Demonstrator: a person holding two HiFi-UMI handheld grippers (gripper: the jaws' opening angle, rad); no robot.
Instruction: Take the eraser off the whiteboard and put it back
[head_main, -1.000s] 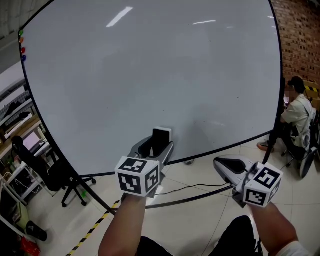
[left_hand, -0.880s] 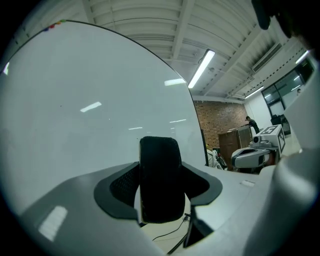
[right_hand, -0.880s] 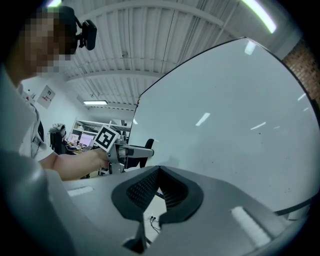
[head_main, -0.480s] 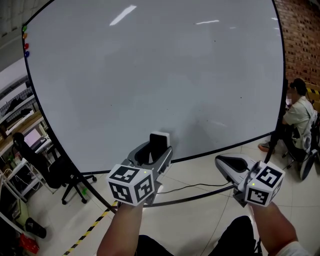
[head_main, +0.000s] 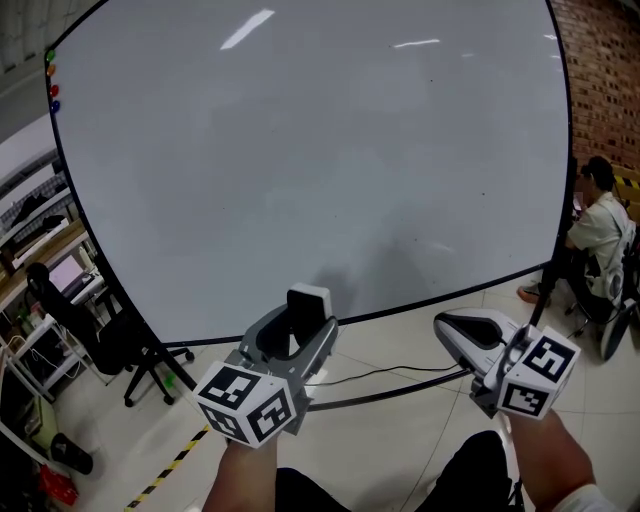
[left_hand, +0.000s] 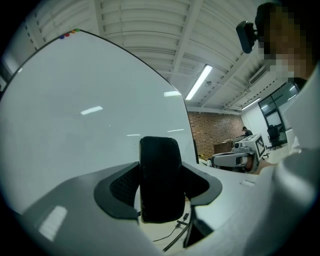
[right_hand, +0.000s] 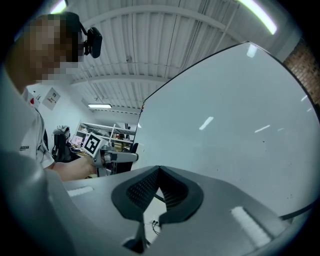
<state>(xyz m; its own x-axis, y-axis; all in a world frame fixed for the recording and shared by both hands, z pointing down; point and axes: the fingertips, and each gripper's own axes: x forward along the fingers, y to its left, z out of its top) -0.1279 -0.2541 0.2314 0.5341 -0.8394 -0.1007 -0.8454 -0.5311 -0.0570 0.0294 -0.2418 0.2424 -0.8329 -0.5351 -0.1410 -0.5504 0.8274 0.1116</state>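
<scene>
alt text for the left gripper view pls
The left gripper has its jaws closed on a black eraser, held upright in front of a blank whiteboard that fills the frame's left. At right, a brick wall and the right gripper lie further off.

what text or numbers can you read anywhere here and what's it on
No text here can be read.
whiteboard: blank.
eraser: no label showing.
left cube, right cube: black-and-white square patterns only, no words.
wall poster: too small to read.
shirt print: too small to read.
</scene>
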